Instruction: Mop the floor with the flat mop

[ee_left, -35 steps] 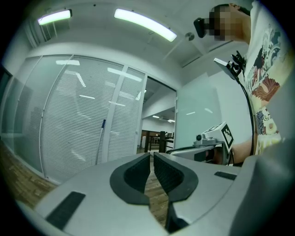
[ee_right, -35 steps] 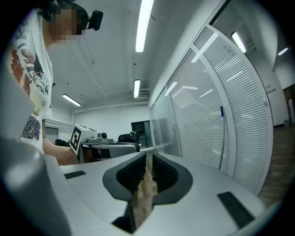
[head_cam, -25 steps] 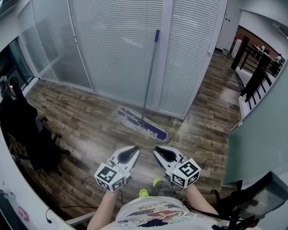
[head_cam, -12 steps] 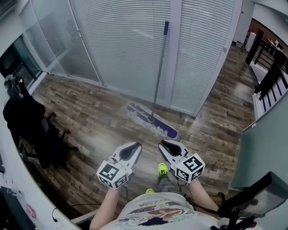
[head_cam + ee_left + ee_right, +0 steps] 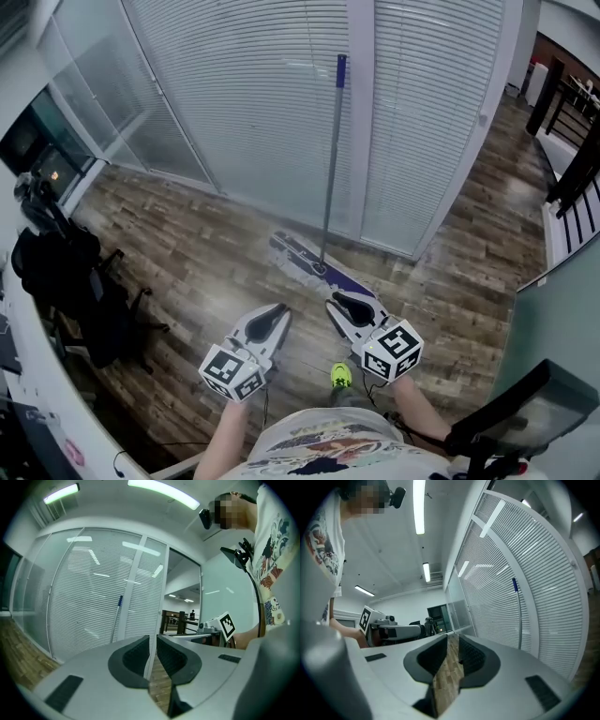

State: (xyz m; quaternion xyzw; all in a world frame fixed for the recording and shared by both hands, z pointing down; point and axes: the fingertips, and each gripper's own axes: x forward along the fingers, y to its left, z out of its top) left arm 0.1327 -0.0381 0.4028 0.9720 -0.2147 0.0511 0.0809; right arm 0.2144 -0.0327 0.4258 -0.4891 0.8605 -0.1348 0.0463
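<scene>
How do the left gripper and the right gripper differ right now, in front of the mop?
In the head view the left gripper slants up to the right, while the right gripper slants up to the left. The right gripper's tip shows beside the near end of the flat mop's head; the left gripper shows over the floor, apart from it. Both are shut and empty, and neither holds the mop handle.

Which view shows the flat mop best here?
The head view: the whole flat mop shows, pad on the floor, handle rising by the blinds. The left and right gripper views catch only its upper handle with the blue tip.
</scene>
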